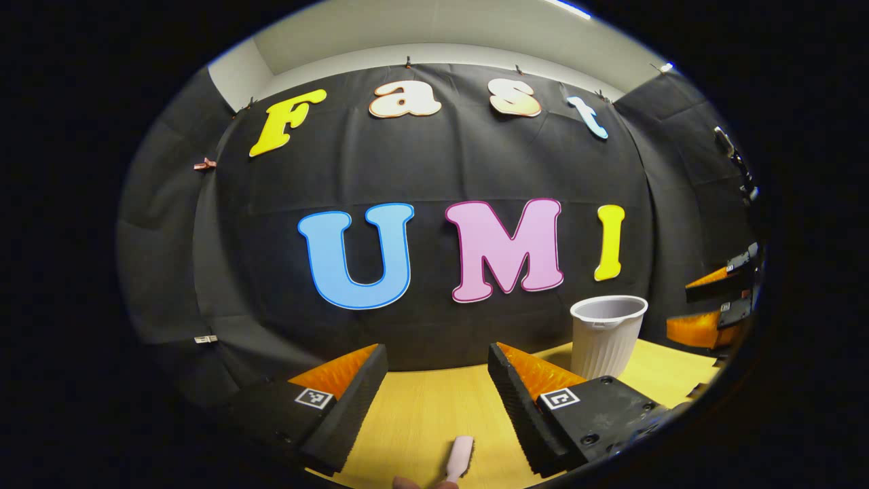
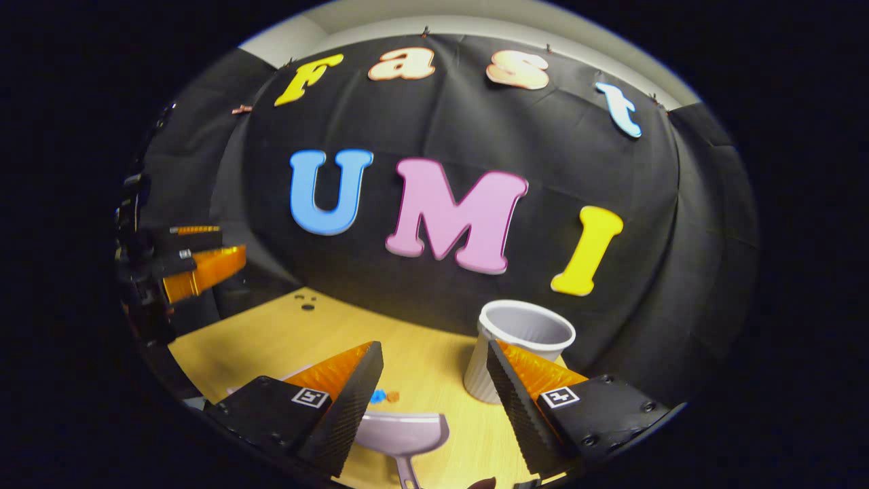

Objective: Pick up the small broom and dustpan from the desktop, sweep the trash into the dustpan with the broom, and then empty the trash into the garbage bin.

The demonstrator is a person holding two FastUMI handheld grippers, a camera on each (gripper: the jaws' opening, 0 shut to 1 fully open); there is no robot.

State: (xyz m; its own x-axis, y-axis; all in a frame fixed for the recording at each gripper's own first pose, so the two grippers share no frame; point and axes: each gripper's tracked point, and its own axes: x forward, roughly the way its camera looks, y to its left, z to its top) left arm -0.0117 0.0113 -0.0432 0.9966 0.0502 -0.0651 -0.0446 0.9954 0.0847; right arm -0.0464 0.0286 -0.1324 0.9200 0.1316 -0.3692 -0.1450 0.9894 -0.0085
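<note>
— Plastic, all of it, by the look: the dustpan (image 2: 406, 435) lying on the desktop (image 2: 271, 339) between the right gripper (image 2: 434, 394)'s spread fingers is a thin pale shell with a slim handle running toward the camera. I'd judge it light and stiff, a bit slick.

— So where would you take it?

— On the handle, near where it meets the scoop. The scoop wall is too wide and would likely flex or skate out. The fingers are parted and touch nothing.

— And the broom?

— In the left gripper view a pale, rounded handle end (image 1: 459, 456) lies on the wood between the left gripper (image 1: 438, 401)'s open fingers, grasping nothing. I take it for the broom handle, but the bristles are out of sight, so I cannot be sure. It looks narrow and smooth; it will probably want a square pinch so it doesn't twist.

— The trash?

— Small blue and orange scraps (image 2: 383, 395) just beyond the dustpan's lip, partly behind the near finger. Light stuff, likely to scatter under a hard stroke.

— The bin?

— The ribbed white garbage bin (image 2: 519, 346) stands upright near the back cloth, just beside the dustpan. It seems light enough to tip if knocked.
</note>
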